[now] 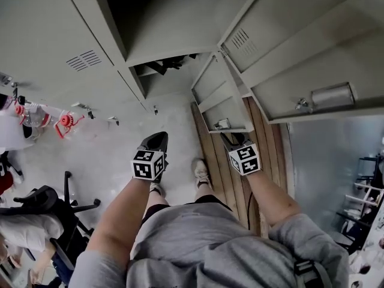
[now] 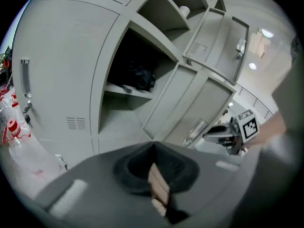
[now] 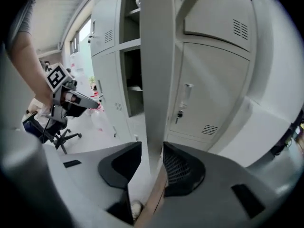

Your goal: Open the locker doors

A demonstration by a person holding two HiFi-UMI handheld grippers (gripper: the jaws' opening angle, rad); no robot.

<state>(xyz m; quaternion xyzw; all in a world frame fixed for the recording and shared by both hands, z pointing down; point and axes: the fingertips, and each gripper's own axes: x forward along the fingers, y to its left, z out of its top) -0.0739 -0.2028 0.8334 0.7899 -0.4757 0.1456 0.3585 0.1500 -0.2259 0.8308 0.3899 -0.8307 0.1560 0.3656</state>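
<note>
Looking steeply down, a person stands before a bank of grey lockers (image 1: 42,29) with several doors swung out. The right gripper (image 1: 233,139) is at the free edge of the lower open locker door (image 1: 217,98), near the bank's bottom edge and above a strip of wooden floor (image 1: 237,185). In the right gripper view, that door edge runs upright between the two dark pads. They appear to be clenched on both its faces, though contact on the left pad is hard to confirm. The left gripper (image 1: 157,138) hangs apart from the lockers over pale floor (image 1: 120,155), its jaws closed together on nothing.
</note>
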